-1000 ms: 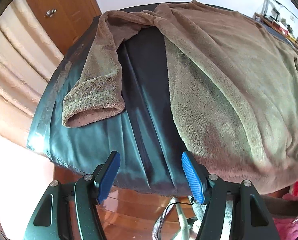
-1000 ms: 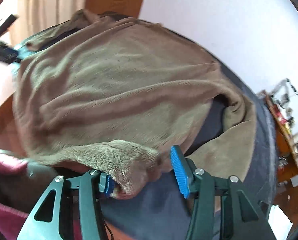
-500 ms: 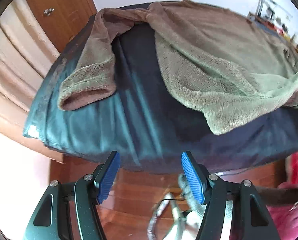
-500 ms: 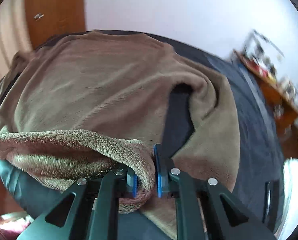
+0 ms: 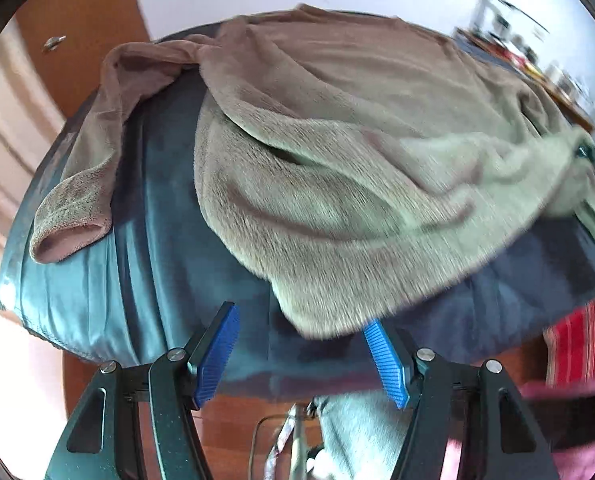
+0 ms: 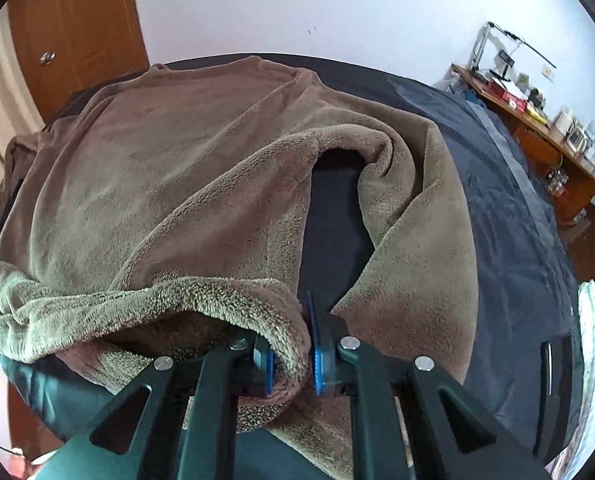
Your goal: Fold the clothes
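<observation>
Here, right tool point(image 6: 293, 356) clamped on fleece hem point(image 6: 217, 296).

Brown fleece top point(image 6: 169, 184) spread on dark sheet point(image 6: 509, 216), hem corner lifted (w/ sleeves splayed).

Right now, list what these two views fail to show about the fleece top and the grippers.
- Near hem of the fleece top: right wrist view, hidden behind the right gripper clamping it.
- Right gripper in the left wrist view: only a blurred tip at the edge; its grip is unreadable.
- Left gripper: open, holding nothing; whether it touches the dark cover is unclear.
- Shelf items: too small to identify.
</observation>
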`<state>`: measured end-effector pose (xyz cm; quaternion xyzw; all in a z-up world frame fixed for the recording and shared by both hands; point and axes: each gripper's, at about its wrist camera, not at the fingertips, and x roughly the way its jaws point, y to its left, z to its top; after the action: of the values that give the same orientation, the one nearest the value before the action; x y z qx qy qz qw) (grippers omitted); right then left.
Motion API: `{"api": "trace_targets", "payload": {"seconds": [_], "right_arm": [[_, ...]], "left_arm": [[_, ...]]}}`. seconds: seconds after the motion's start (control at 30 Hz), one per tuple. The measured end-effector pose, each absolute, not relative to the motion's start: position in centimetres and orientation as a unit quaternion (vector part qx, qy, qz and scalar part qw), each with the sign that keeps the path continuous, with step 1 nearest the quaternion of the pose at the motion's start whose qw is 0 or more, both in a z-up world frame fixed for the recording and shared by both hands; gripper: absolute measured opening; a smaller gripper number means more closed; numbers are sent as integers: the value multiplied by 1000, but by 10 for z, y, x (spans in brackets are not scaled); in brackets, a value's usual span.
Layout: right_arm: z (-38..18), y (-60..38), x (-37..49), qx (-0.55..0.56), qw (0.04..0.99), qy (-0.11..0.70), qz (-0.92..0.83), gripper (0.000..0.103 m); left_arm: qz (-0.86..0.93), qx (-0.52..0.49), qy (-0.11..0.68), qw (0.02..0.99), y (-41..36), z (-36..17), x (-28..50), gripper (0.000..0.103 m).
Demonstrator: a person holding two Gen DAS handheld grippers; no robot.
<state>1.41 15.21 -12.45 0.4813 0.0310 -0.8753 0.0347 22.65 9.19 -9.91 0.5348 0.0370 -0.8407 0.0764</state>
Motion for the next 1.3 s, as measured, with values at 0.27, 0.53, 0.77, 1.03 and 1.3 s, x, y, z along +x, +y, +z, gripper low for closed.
{"api": "trace_targets", "payload": {"seconds": [0.27, 0.53, 0.77, 1.03, 1.3], "right_arm": [[-123, 147, 11, 481, 39, 37, -875, 15], [-127, 148, 8, 491, 64, 29, -868, 21], [-120, 141, 15, 496, 84, 49, -863, 27], [-82, 144, 41, 493, 95, 73, -862, 27], [-44, 142, 81, 500, 125, 110, -850, 27]], "left_arm": [[-858, 468, 129, 170, 52, -75, 182, 66], [-848, 471, 152, 188, 34, -74, 149, 66], [-846, 471, 108, 225, 37, -62, 141, 66], [-856, 462, 56, 224, 27, -7, 155, 68], [-854, 493, -34, 164, 23, 53, 208, 74]]}}
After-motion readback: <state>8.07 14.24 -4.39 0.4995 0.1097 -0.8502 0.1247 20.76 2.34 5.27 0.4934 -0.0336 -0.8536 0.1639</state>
